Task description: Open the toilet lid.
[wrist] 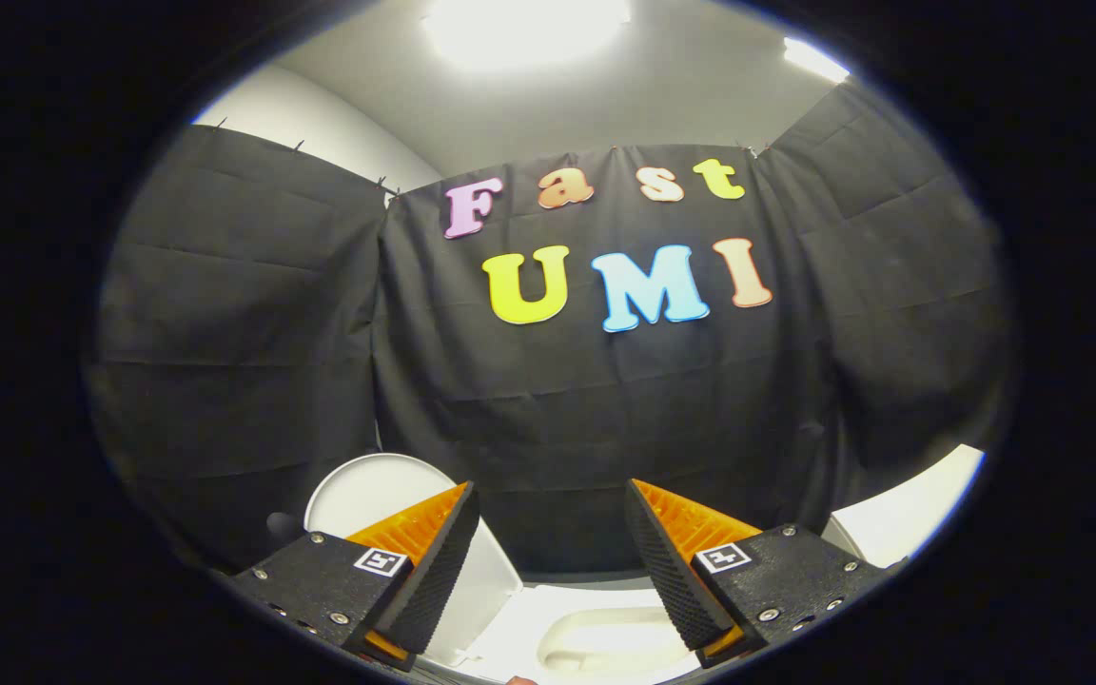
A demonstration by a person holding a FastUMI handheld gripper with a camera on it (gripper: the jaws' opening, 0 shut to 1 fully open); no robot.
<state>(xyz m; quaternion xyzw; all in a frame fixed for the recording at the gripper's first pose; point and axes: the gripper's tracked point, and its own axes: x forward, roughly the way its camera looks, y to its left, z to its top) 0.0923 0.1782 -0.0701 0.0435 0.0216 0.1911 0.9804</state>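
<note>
A white toilet sits low in the gripper view, its bowl showing between and below my two fingers. Its white lid stands raised and leans back to the left, partly hidden behind my left finger. My gripper is open, held above the bowl, with a wide gap between the fingers and nothing in it. The right finger is over the bowl's right side. Neither finger touches the lid.
Black cloth walls close the booth straight ahead and on both sides. A white surface shows at the right beyond the right finger. Bright ceiling lamps shine overhead.
</note>
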